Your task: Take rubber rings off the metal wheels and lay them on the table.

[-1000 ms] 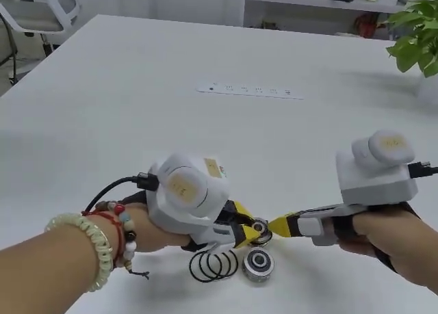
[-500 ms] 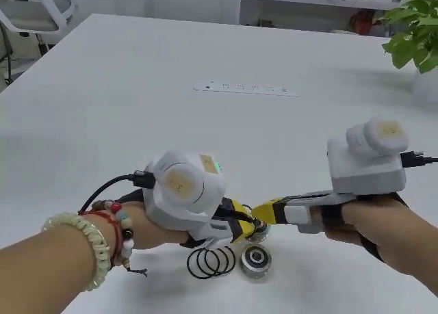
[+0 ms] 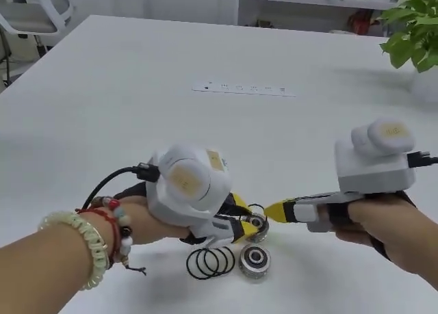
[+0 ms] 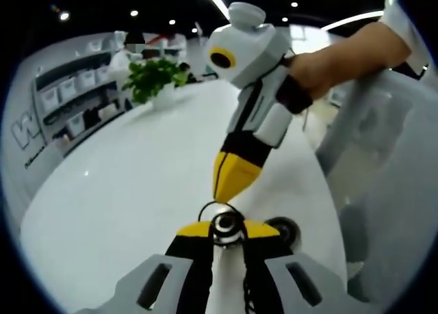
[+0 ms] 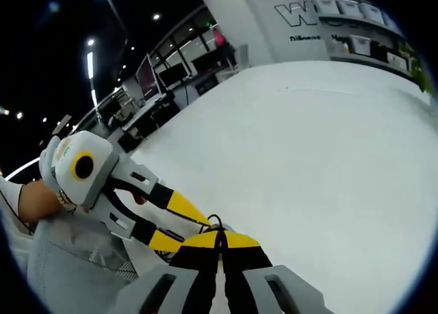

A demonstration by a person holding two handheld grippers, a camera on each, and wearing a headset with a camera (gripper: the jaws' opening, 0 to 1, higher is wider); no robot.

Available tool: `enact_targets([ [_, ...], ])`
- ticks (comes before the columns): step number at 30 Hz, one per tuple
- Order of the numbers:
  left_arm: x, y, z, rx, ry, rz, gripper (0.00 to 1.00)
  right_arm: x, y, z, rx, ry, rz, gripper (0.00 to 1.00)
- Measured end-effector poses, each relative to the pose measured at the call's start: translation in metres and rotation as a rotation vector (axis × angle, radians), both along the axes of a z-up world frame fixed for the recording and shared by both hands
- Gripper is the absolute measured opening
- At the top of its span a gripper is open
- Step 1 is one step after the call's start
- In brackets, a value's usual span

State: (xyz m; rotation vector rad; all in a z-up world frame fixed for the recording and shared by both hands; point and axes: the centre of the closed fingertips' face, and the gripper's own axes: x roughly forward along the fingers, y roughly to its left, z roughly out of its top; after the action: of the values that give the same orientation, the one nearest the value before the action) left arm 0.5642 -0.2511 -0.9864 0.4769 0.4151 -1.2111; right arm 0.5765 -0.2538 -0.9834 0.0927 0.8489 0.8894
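Note:
My left gripper (image 3: 248, 225) is shut on a small metal wheel (image 3: 258, 225), held just above the table. In the left gripper view the wheel (image 4: 226, 224) sits between the yellow tips of my left gripper (image 4: 226, 230). A thin black rubber ring (image 3: 256, 208) loops up from the wheel to my right gripper (image 3: 268, 211), which is shut on it. In the right gripper view the ring (image 5: 215, 224) rises from the closed tips of my right gripper (image 5: 220, 241). A second metal wheel (image 3: 254, 259) lies on the table below, with several loose rubber rings (image 3: 211, 261) beside it.
A white power strip (image 3: 243, 89) lies flat mid-table, far ahead. A potted green plant (image 3: 414, 33) stands at the far right edge. The white table (image 3: 102, 109) stretches wide to the left and ahead. A black cable (image 3: 109, 185) trails from the left gripper.
The right gripper closed in on the wheel held by the left gripper, then drew back slightly to the right, with a ring loop now showing between them. The table items have not moved.

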Motion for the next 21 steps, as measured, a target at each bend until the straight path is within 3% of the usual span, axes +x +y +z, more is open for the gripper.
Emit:
enact_targets([
  [5,0.000,-0.002,0.017,-0.040,0.003,0.000,0.24,0.002,0.000,0.004,0.012,-0.003,-0.011,0.00],
  [10,-0.002,0.000,0.035,-0.059,0.010,-0.005,0.38,0.004,0.002,0.015,0.038,-0.025,-0.023,0.00],
  [12,-0.003,0.001,0.046,-0.076,-0.004,-0.014,0.41,0.004,0.003,0.018,0.046,-0.031,-0.023,0.00],
  [16,-0.002,0.010,0.055,-0.027,-0.046,-0.023,0.37,0.006,0.003,0.021,0.036,-0.058,-0.016,0.00],
  [21,-0.005,0.023,0.073,-0.032,-0.033,-0.014,0.45,0.006,0.005,0.024,0.025,-0.082,0.004,0.00],
])
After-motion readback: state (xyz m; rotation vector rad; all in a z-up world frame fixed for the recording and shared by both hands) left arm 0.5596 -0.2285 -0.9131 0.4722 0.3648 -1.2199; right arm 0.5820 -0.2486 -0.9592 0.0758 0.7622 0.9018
